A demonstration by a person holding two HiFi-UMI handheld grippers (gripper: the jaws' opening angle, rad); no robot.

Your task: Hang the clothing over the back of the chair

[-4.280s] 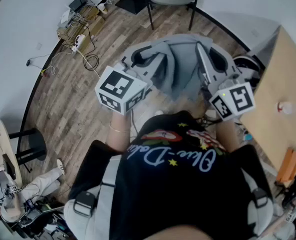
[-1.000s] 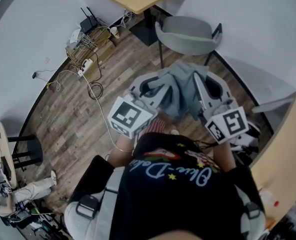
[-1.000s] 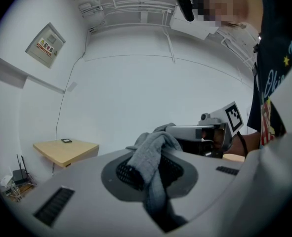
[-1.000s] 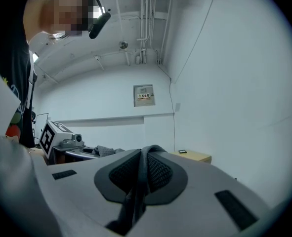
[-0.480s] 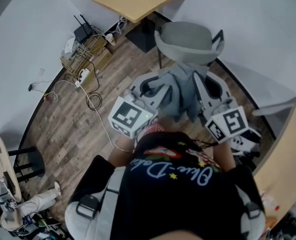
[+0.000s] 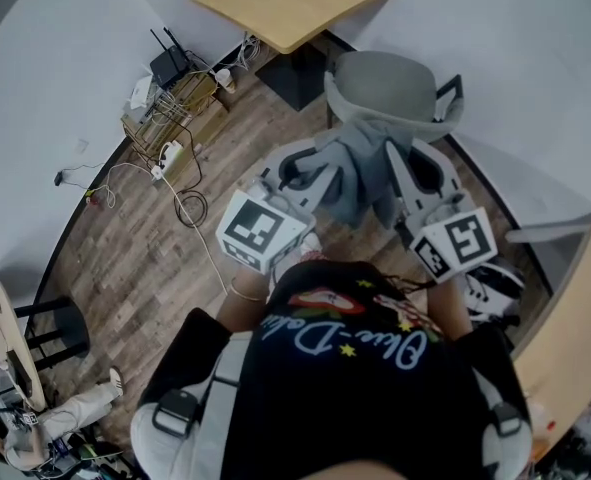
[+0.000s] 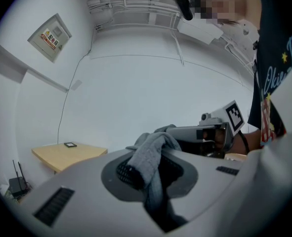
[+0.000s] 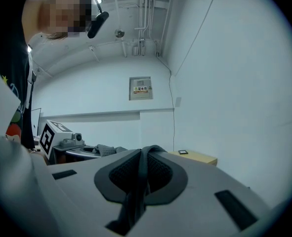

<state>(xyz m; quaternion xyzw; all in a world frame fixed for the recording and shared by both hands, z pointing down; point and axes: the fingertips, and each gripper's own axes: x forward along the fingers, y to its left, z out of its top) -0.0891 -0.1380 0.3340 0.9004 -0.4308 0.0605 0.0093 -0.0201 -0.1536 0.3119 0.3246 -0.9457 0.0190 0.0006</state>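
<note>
Grey clothing (image 6: 363, 183), clamped by the left gripper (image 6: 310, 173) and the right gripper (image 6: 407, 173), had come right up to the chair (image 6: 385, 78), so draping over its back seemed next

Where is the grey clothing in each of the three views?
Head view: grey clothing at centre, before the chair.
Left gripper view: clothing bunched between the jaws, lower centre.
Right gripper view: clothing as thin fold between the jaws, lower centre.
Shared landmark: wooden table, in all three.
</note>
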